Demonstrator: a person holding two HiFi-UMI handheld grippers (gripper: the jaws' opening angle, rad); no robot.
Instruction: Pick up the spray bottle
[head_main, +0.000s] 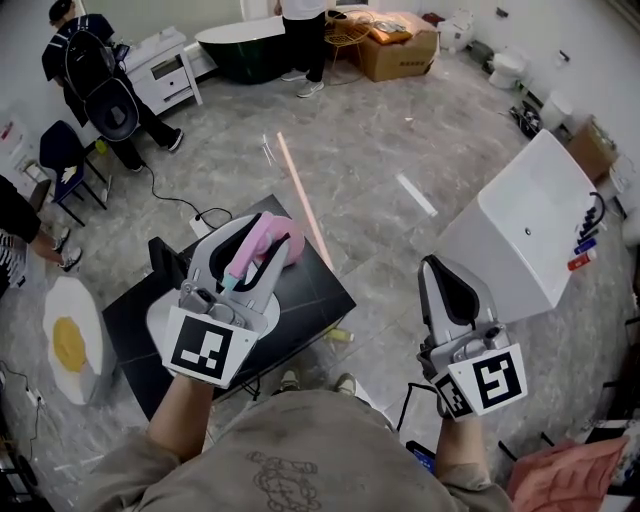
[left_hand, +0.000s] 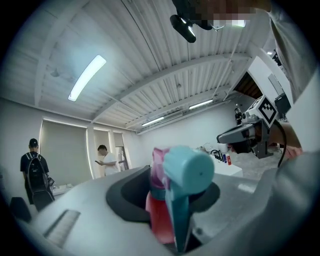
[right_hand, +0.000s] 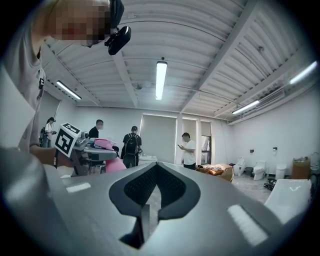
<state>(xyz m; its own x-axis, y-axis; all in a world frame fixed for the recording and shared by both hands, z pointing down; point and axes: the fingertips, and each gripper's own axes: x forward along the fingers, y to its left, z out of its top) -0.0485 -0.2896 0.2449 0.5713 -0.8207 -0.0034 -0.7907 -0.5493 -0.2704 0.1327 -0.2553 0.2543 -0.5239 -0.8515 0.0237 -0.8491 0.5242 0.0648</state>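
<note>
The spray bottle (head_main: 268, 238) has a pink body and a teal trigger head. My left gripper (head_main: 255, 250) is shut on it and holds it in the air above the black table (head_main: 305, 300). In the left gripper view the teal nozzle (left_hand: 189, 172) points at the camera, with the pink body (left_hand: 159, 220) wedged between the jaws. My right gripper (head_main: 442, 270) hangs over the floor to the right, shut with nothing in it; its dark pads (right_hand: 156, 185) meet. From the right gripper view the left gripper (right_hand: 92, 150) and the pink bottle (right_hand: 112, 164) show at the left.
A white basin unit (head_main: 530, 225) with small bottles stands at the right. A fried-egg-shaped mat (head_main: 70, 340) lies left of the table, and a long pale rod (head_main: 305, 210) lies on the floor. Standing people (head_main: 305, 40), a dark bathtub (head_main: 240, 45) and a cardboard box (head_main: 400, 50) are far back.
</note>
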